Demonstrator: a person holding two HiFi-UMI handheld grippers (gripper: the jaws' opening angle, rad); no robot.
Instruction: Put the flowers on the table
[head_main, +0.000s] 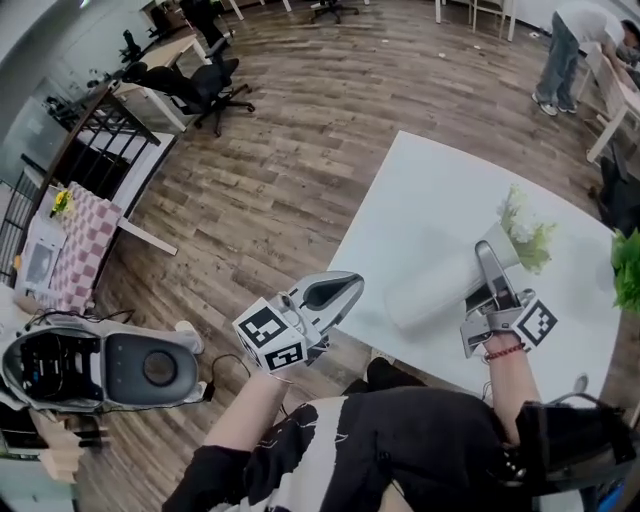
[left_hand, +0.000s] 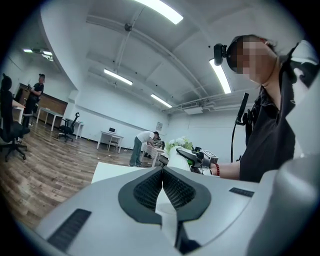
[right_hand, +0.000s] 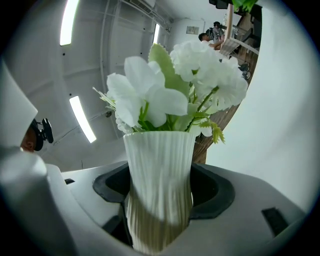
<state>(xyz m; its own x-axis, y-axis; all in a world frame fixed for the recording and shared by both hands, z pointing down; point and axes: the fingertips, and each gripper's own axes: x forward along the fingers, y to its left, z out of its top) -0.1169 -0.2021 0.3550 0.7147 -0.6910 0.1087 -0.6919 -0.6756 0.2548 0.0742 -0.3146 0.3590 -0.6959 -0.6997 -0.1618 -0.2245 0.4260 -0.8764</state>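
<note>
A ribbed white vase (right_hand: 159, 192) of white flowers (right_hand: 172, 87) sits between the jaws of my right gripper (right_hand: 160, 202), which is shut on it. In the head view the vase (head_main: 435, 290) is tilted low over the near part of the white table (head_main: 420, 190), flowers (head_main: 525, 235) pointing away, with the right gripper (head_main: 488, 255) on top of it. My left gripper (head_main: 345, 290) hangs beside the table's left edge, shut and holding nothing. From the left gripper (left_hand: 162, 182) view the vase (left_hand: 177, 152) appears ahead.
A green plant (head_main: 628, 265) stands at the table's right edge. Office chairs (head_main: 205, 85) and desks fill the far left, with a checked cloth (head_main: 85, 245) nearer. A grey machine (head_main: 110, 370) sits on the floor at left. A person (head_main: 570, 50) bends over a far table.
</note>
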